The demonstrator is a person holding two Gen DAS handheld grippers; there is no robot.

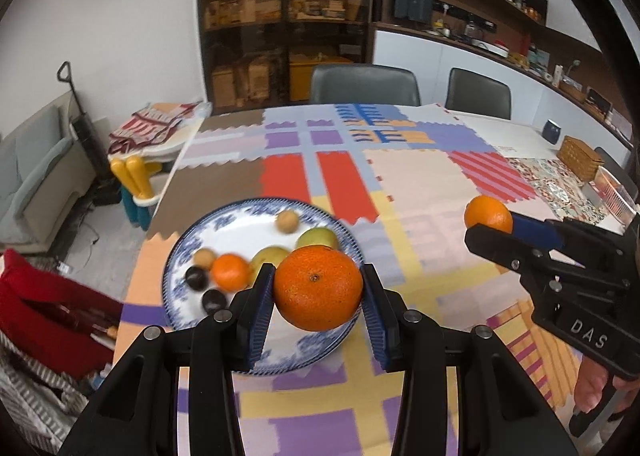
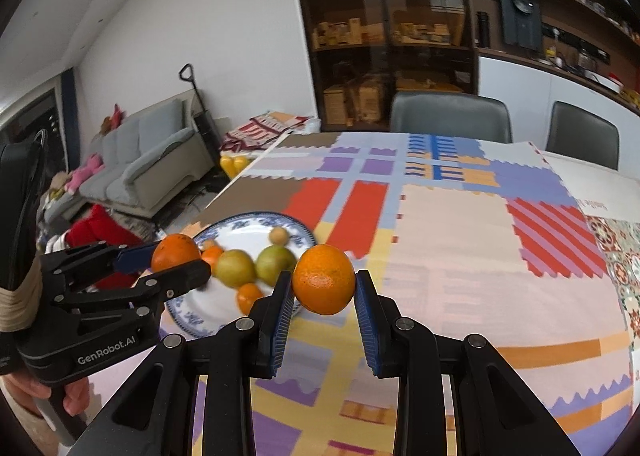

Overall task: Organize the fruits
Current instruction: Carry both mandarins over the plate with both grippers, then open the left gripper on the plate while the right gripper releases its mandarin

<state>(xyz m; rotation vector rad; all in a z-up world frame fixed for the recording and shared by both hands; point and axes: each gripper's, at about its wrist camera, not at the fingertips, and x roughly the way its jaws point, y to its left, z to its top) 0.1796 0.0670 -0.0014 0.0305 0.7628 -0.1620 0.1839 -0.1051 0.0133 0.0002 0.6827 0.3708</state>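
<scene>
two oranges held over the table

the left gripper [image 1: 318,288] holds a big orange [image 1: 318,288] clamped between its blue pads [image 1: 260,312], in the air above the near edge of a blue-and-white plate [image 1: 316,348]. the right gripper [image 2: 323,284] holds a smaller orange [image 2: 323,284], its pads [image 2: 282,316] pressed on both sides of the fruit; it hangs above the patchwork cloth [image 2: 460,256] just right of the plate.

in the left view the right gripper shows at the right edge, its orange at the tip over the cloth, well apart from the plate. in the right view the left gripper sits at the left, with its orange over the plate's left side, and a hand [image 2: 76,396] shows under it.

on the plate lie two green-yellow fruits [image 2: 236,268], a small orange [image 1: 230,272], two dark plums [image 1: 197,276] and two small tan fruits [image 1: 287,220]; all are blurred. the right view shows a second small orange [image 2: 249,298] near the plate's front edge.

the cloth covers a table [image 1: 500,131]. two grey chairs [image 1: 364,85] stand at the far side, and a wicker box [image 1: 580,157] sits at the far right.
</scene>
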